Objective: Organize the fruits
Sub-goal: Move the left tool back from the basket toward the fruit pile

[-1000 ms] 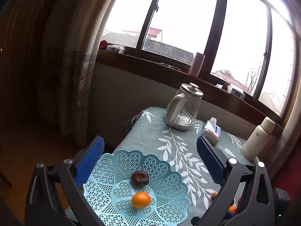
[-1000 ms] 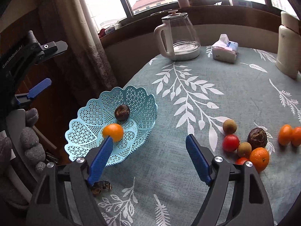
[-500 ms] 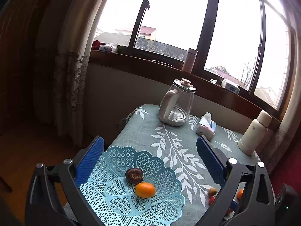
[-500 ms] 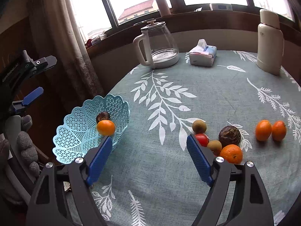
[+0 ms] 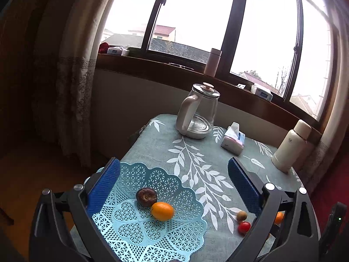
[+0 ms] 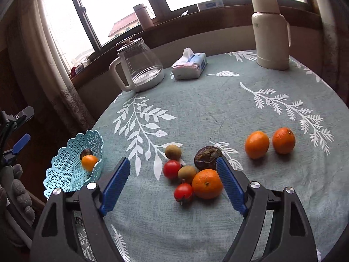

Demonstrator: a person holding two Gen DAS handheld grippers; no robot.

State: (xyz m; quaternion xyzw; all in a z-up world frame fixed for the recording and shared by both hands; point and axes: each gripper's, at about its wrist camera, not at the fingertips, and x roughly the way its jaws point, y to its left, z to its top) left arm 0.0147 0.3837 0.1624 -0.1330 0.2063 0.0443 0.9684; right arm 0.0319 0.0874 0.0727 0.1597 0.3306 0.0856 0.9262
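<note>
Above the leaf-print tablecloth (image 6: 196, 113): right gripper (image 6: 173, 183) spread wide, nothing held, blue pads (image 6: 231, 187) flanking a loose cluster of fruit without contact. Within that cluster: large orange (image 6: 207, 183) nearest the right pad, two cherry tomatoes (image 6: 172, 169) (image 6: 183, 192), two small brown kiwi-like fruits (image 6: 187, 173) (image 6: 173, 151), and a dark wrinkled passion fruit (image 6: 207, 156) just behind the orange. Further right, well apart from the cluster: two more oranges (image 6: 257, 144) (image 6: 283, 140), side by side, nearly touching.

At the table's left edge: light-blue lattice basket (image 6: 65, 174), holding one small orange (image 6: 89, 162) touching a dark wrinkled fruit (image 6: 86, 153).

Over that basket (image 5: 152, 229): left gripper (image 5: 174, 187), likewise fully open and empty, pads (image 5: 103, 187) raised clear of the contents. Small orange (image 5: 162, 211) and dark fruit (image 5: 146, 197) seated near the basket's centre, in contact. Kiwi-like fruit (image 5: 242, 215) and tomato (image 5: 244, 227) visible on the cloth beside the right finger.

Toward the far side of the table: glass kettle with white handle (image 6: 137, 67), tissue pack (image 6: 189, 64), cream thermos flask (image 6: 271, 32), all upright. On the windowsill behind: a pink tumbler (image 5: 212, 61).
</note>
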